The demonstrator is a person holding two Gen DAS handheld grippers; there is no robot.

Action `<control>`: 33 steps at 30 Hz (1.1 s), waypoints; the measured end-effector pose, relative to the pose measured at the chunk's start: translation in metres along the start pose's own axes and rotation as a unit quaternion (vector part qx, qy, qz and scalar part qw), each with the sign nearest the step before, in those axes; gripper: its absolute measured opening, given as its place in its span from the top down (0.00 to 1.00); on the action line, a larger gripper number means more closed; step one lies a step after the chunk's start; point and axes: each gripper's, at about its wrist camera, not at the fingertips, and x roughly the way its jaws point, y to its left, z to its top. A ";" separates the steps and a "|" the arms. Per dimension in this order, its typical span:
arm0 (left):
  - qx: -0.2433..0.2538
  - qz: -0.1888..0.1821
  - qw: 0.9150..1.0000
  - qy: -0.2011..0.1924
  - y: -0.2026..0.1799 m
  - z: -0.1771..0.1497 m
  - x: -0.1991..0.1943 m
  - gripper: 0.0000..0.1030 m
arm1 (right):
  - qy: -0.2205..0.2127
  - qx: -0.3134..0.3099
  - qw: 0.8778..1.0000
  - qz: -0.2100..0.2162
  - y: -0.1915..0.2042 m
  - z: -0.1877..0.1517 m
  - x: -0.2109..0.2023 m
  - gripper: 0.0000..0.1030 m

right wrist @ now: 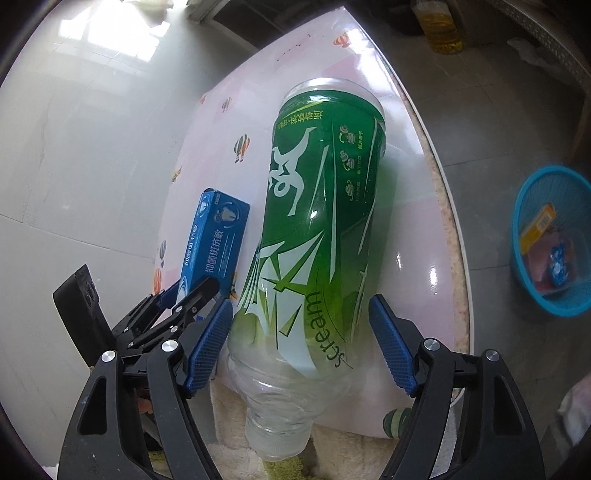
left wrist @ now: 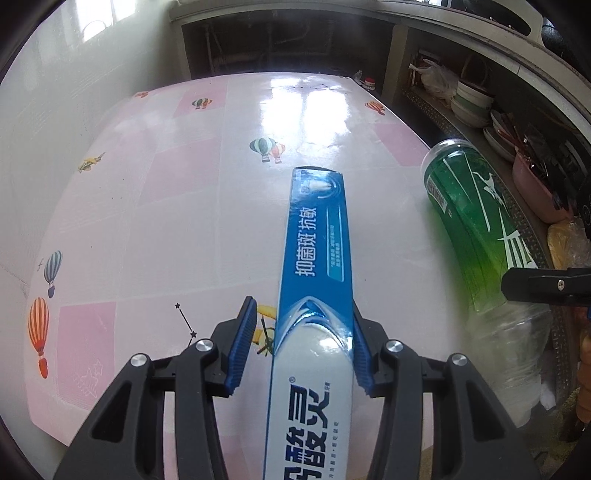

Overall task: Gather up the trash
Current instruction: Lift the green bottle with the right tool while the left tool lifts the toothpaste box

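Observation:
A blue and white toothpaste box [left wrist: 317, 236] lies on the pink balloon-print table [left wrist: 166, 184]. My left gripper [left wrist: 303, 306] straddles its near end; the right pad touches the box, and a gap shows at the left pad. To the right of the box lies an empty clear bottle with a green label [right wrist: 317, 206], its neck toward me. My right gripper [right wrist: 300, 301] is open around the bottle's lower body, the left pad close against it and the right pad apart. The box [right wrist: 218, 229] and the left gripper [right wrist: 192, 291] also appear in the right wrist view.
A blue mesh basket [right wrist: 561, 306] with some wrappers in it stands on the grey floor right of the table. A bottle of yellow liquid [right wrist: 443, 29] stands on the floor farther back. Shelves with bowls [left wrist: 472, 99] run along the table's right side. A white wall lies left.

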 end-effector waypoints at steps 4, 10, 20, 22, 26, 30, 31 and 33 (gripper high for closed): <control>0.012 0.012 1.000 0.003 -0.004 0.001 0.005 0.68 | 0.008 0.016 1.000 0.019 0.000 0.000 0.009 0.35; 0.021 0.027 0.999 -0.007 -0.006 -0.001 0.005 0.68 | 0.003 0.026 0.999 0.032 -0.001 0.004 0.010 0.36; 0.019 0.032 0.999 -0.029 -0.008 -0.001 -0.009 0.69 | -0.011 0.029 0.999 0.042 -0.014 -0.006 -0.001 0.37; 0.020 0.033 0.999 -0.033 -0.009 -0.001 -0.012 0.69 | -0.014 0.029 0.998 0.045 -0.019 -0.011 -0.009 0.37; 0.022 0.033 0.998 -0.041 -0.010 -0.001 -0.019 0.69 | -0.021 0.029 0.998 0.053 -0.020 -0.017 -0.014 0.37; 0.022 0.030 0.998 -0.050 -0.014 -0.002 -0.028 0.69 | -0.034 0.028 0.997 0.059 -0.021 -0.020 -0.023 0.37; 0.023 0.028 0.998 -0.053 -0.015 -0.002 -0.031 0.69 | -0.039 0.028 0.997 0.062 -0.022 -0.021 -0.027 0.37; 0.023 0.022 0.998 -0.059 -0.018 -0.001 -0.038 0.69 | -0.049 0.030 0.996 0.067 -0.026 -0.023 -0.036 0.37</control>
